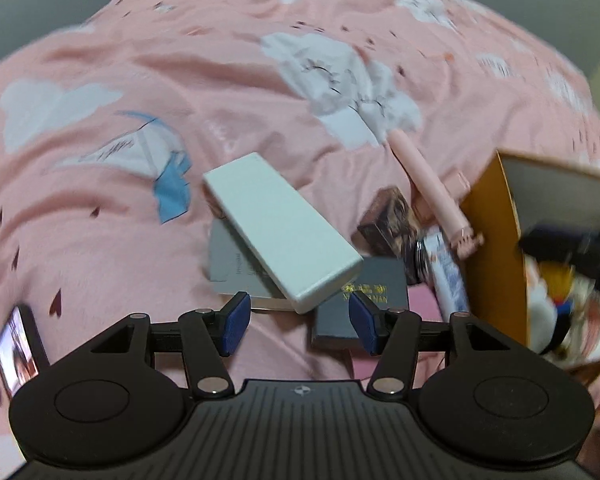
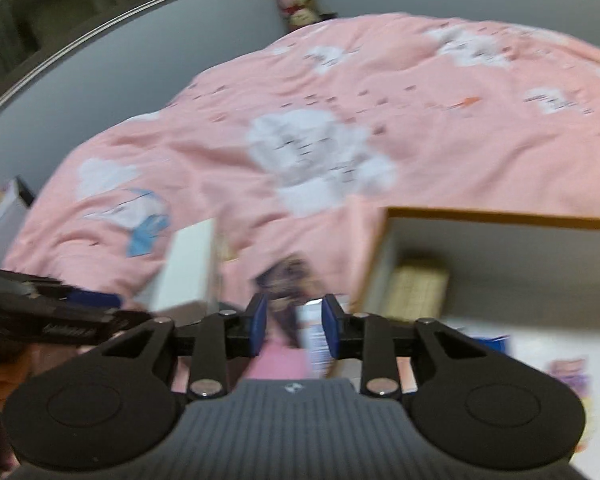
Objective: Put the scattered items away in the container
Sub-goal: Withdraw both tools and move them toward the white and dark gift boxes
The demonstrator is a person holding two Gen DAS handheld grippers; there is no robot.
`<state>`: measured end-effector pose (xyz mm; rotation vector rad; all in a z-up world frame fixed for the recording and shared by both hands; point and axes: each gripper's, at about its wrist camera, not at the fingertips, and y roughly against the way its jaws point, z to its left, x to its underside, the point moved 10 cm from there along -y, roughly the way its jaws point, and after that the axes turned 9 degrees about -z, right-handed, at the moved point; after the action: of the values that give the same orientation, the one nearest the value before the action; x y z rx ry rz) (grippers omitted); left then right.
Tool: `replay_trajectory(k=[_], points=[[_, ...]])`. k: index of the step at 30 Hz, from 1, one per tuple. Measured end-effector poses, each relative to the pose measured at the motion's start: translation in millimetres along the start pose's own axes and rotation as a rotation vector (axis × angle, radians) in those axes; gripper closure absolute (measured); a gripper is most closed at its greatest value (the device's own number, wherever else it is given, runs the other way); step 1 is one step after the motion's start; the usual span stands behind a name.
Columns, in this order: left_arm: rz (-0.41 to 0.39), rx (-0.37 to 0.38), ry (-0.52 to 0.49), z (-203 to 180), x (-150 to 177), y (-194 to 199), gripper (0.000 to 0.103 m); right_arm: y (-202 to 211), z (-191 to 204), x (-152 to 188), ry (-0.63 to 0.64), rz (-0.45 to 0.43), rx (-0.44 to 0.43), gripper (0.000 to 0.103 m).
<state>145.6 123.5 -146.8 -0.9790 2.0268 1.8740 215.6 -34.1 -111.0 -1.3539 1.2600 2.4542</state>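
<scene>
On a pink bedspread lie a white power bank (image 1: 280, 232), a grey card (image 1: 236, 268) under it, a dark blue booklet (image 1: 364, 300), a brown patterned box (image 1: 392, 220), a pink stick (image 1: 428, 188) and a white-blue tube (image 1: 446, 272). An orange-edged box (image 1: 496, 256) stands at the right. My left gripper (image 1: 298, 324) is open, just short of the power bank. My right gripper (image 2: 294, 330) is open over the pile, with the tube (image 2: 314, 340) between its pads; the box (image 2: 500, 264) is to its right. The view is blurred.
A phone (image 1: 18, 352) with a lit screen lies at the left on the bedspread. The box holds colourful items (image 1: 560, 308) and a tan block (image 2: 418, 292). A grey wall and a window frame (image 2: 100, 28) lie beyond the bed.
</scene>
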Motion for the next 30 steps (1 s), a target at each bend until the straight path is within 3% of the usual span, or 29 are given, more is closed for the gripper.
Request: replay_trajectory(k=[4, 10, 15, 26, 30], points=[[0.013, 0.030, 0.119, 14.4, -4.9, -3.4, 0.039, -21.5, 30.7, 11.9, -0.006, 0.070, -0.037, 0.067], [0.038, 0.030, 0.137, 16.8, -0.4, -10.9, 0.039, -63.3, 39.3, 39.7, -0.071, 0.235, 0.005, 0.064], [0.054, 0.030, 0.172, 23.2, 2.0, -20.5, 0.039, -83.3, 36.5, 53.6, -0.120, 0.317, 0.025, 0.050], [0.065, 0.023, 0.172, 28.0, 2.6, -36.4, 0.036, -109.9, 28.7, 71.5, -0.274, 0.378, -0.015, 0.030], [0.061, 0.022, 0.184, 29.6, 2.9, -37.6, 0.034, -115.7, 35.5, 72.4, -0.232, 0.359, -0.025, 0.028]])
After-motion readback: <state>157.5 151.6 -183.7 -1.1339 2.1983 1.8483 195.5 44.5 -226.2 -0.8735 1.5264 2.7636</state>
